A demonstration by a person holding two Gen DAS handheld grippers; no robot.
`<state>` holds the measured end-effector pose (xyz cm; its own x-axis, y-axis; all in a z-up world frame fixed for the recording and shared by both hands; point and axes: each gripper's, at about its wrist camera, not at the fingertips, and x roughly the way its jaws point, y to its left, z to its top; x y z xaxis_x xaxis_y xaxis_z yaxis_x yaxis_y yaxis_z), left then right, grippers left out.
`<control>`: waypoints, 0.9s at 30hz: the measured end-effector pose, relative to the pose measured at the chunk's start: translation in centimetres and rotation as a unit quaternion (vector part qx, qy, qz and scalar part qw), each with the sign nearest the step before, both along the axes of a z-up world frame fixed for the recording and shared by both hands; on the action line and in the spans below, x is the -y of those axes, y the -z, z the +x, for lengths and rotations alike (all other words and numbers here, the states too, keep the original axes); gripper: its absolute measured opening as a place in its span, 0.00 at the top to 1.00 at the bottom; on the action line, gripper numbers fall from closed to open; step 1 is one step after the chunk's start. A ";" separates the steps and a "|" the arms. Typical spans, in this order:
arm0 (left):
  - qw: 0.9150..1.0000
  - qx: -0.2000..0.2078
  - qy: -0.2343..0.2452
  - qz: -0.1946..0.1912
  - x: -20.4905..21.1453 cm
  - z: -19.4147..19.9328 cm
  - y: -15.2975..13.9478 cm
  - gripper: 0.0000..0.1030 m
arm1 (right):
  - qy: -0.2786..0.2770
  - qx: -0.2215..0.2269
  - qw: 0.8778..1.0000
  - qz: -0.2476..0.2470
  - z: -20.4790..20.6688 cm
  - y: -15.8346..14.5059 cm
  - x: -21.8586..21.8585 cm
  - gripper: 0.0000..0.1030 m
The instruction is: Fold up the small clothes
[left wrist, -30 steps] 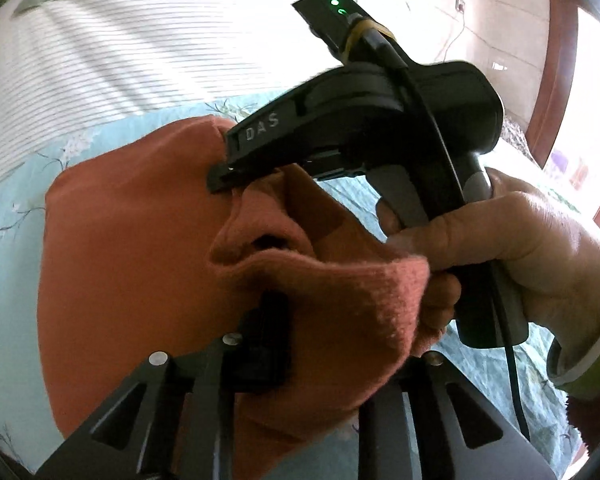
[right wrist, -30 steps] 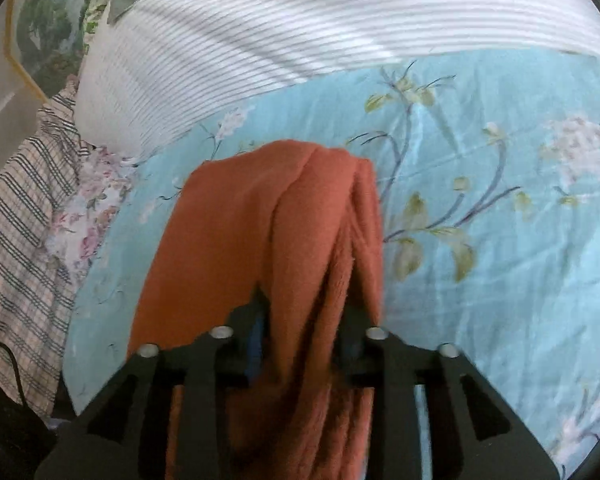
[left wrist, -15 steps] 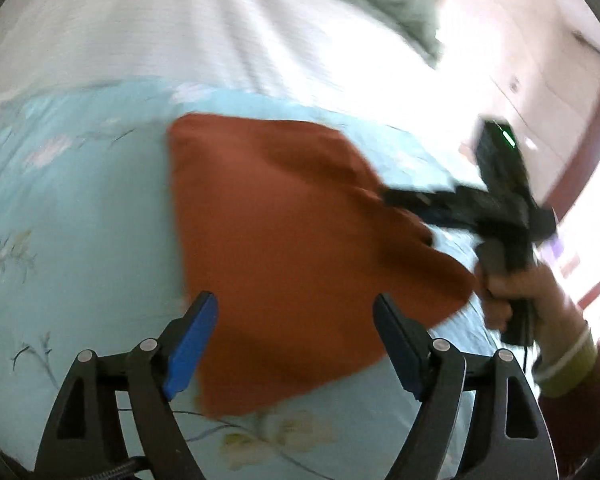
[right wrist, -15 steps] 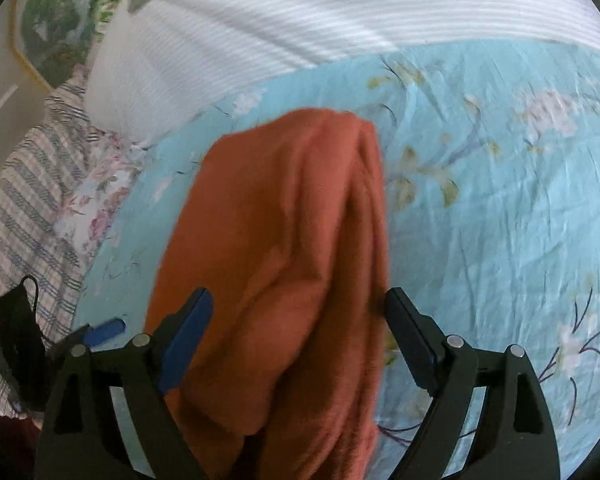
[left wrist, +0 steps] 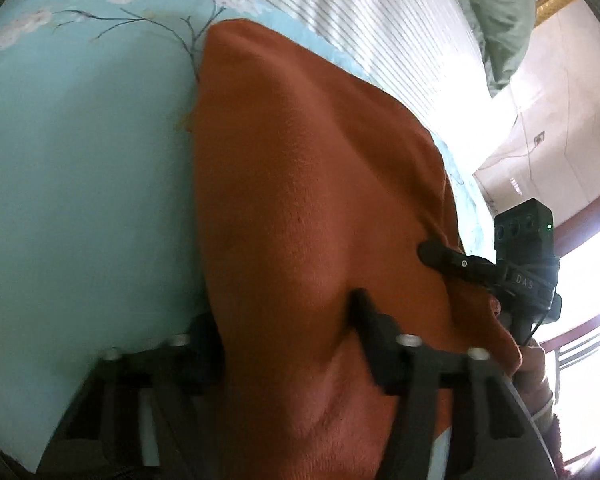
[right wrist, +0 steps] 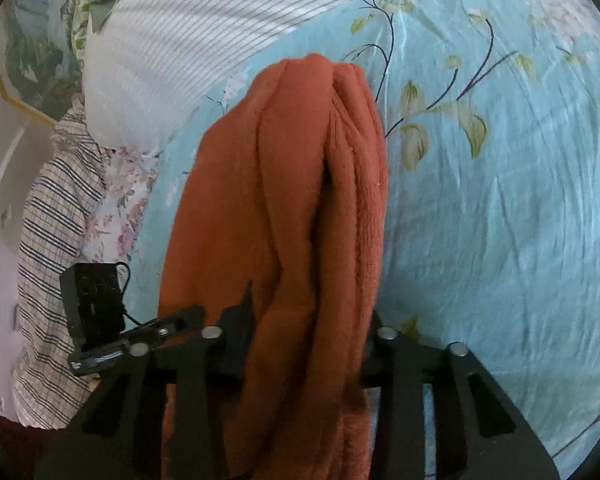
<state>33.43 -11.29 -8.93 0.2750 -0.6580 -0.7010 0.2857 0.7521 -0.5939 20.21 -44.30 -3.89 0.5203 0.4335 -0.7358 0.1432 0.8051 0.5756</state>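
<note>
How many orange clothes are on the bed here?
1: a single orange garment lies bunched on the blue floral sheet, its near end between both grippers' closing jaws. Anything beneath it would be hidden.

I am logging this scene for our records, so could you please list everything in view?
cloth: one, rust orange, bunched on the bedsheet, between both sets of jaws
bedsheet: one, light blue with flowers, under the cloth
striped pillow: one, white, beyond the cloth
checked fabric: one, cream with dark lines, far left
left gripper: black, jaws closing on the cloth
right gripper: black, jaws closing on the cloth
hand: one, holding the right gripper
</note>
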 end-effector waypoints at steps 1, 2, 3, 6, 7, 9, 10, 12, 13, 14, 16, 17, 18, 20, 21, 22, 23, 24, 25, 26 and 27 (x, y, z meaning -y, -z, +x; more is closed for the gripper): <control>1.000 0.009 0.006 -0.005 -0.1 -0.1 -0.4 0.73 | 0.000 0.007 1.000 -0.003 -0.3 -0.6 -0.6 0.70; 1.000 0.022 0.012 -0.010 -0.2 -0.5 -1.1 0.76 | -0.002 0.013 1.000 0.000 -0.6 -1.1 -1.3 0.71; 0.999 0.033 0.016 -0.010 -0.2 -0.6 -1.7 0.77 | -0.005 0.017 1.000 0.006 -0.8 -1.3 -1.8 0.72; 0.997 0.073 0.023 -0.007 -1.7 -2.6 -4.4 0.78 | -0.032 0.037 0.998 0.025 -1.5 -2.4 -5.6 0.73; 0.996 0.084 0.024 -0.007 -2.6 -3.4 -5.2 0.78 | -0.045 0.043 0.998 0.032 -1.8 -2.6 -7.5 0.74; 0.995 0.097 0.017 -0.009 -5.5 -5.3 -6.7 0.79 | -0.061 0.051 0.996 0.047 -2.2 -2.5 -10.3 0.74; 0.995 0.100 0.012 -0.010 -7.0 -6.3 -7.1 0.79 | -0.069 0.054 0.994 0.058 -2.4 -2.3 -11.8 0.74; 0.995 0.103 -0.005 -0.009 -10.7 -8.5 -7.9 0.79 | -0.091 0.059 0.991 0.074 -2.6 -1.8 -15.1 0.74; 0.995 0.102 -0.013 -0.009 -12.3 -9.4 -8.2 0.79 | -0.102 0.058 0.990 0.079 -2.7 -1.4 -16.7 0.74; 0.995 0.099 -0.023 -0.008 -14.3 -10.5 -8.4 0.79 | -0.112 0.056 0.989 0.085 -2.8 -1.0 -18.4 0.74; 0.995 0.094 -0.036 0.000 -16.6 -11.8 -8.6 0.79 | -0.124 0.046 0.987 0.094 -2.7 0.2 -20.6 0.74; 0.995 0.091 -0.047 0.007 -18.0 -12.6 -8.4 0.79 | -0.128 0.039 0.986 0.097 -2.6 0.9 -21.6 0.74; 0.995 0.088 -0.054 0.011 -18.7 -13.0 -8.2 0.79 | -0.130 0.033 0.986 0.097 -2.6 1.6 -22.5 0.74; 0.994 0.077 -0.070 0.017 -20.1 -13.6 -7.4 0.78 | -0.129 0.018 0.987 0.090 -2.8 2.9 -23.5 0.74; 0.994 0.070 -0.076 0.019 -20.5 -13.9 -6.8 0.78 | -0.125 0.015 0.988 0.084 -2.7 3.1 -23.6 0.74; 0.994 0.062 -0.082 0.022 -20.5 -13.9 -6.1 0.78 | -0.119 0.008 0.990 0.071 -2.8 3.6 -23.6 0.74; 0.994 0.054 -0.087 0.026 -20.6 -14.0 -5.3 0.77 | -0.117 0.003 0.991 0.061 -2.9 3.9 -23.5 0.73; 0.994 0.048 -0.091 0.035 -20.8 -14.1 -4.5 0.77 | -0.112 -0.003 0.992 0.054 -2.9 4.2 -23.5 0.67; 0.993 0.045 -0.094 0.046 -20.8 -14.1 -3.9 0.73 | -0.106 -0.009 0.993 0.047 -3.1 4.3 -23.3 0.61; 0.993 0.045 -0.098 0.058 -20.5 -14.2 -3.4 0.66 | -0.101 -0.012 0.994 0.040 -3.3 4.2 -23.0 0.58; 0.991 0.046 -0.102 0.071 -20.5 -14.1 -3.0 0.63 | -0.095 -0.010 0.995 0.029 -3.6 3.7 -22.6 0.54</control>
<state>19.35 9.20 -5.93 0.4593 -0.4786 -0.7483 0.1665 0.8739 -0.4567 16.63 -21.67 -7.56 0.4105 0.5650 -0.7157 0.0033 0.7840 0.6208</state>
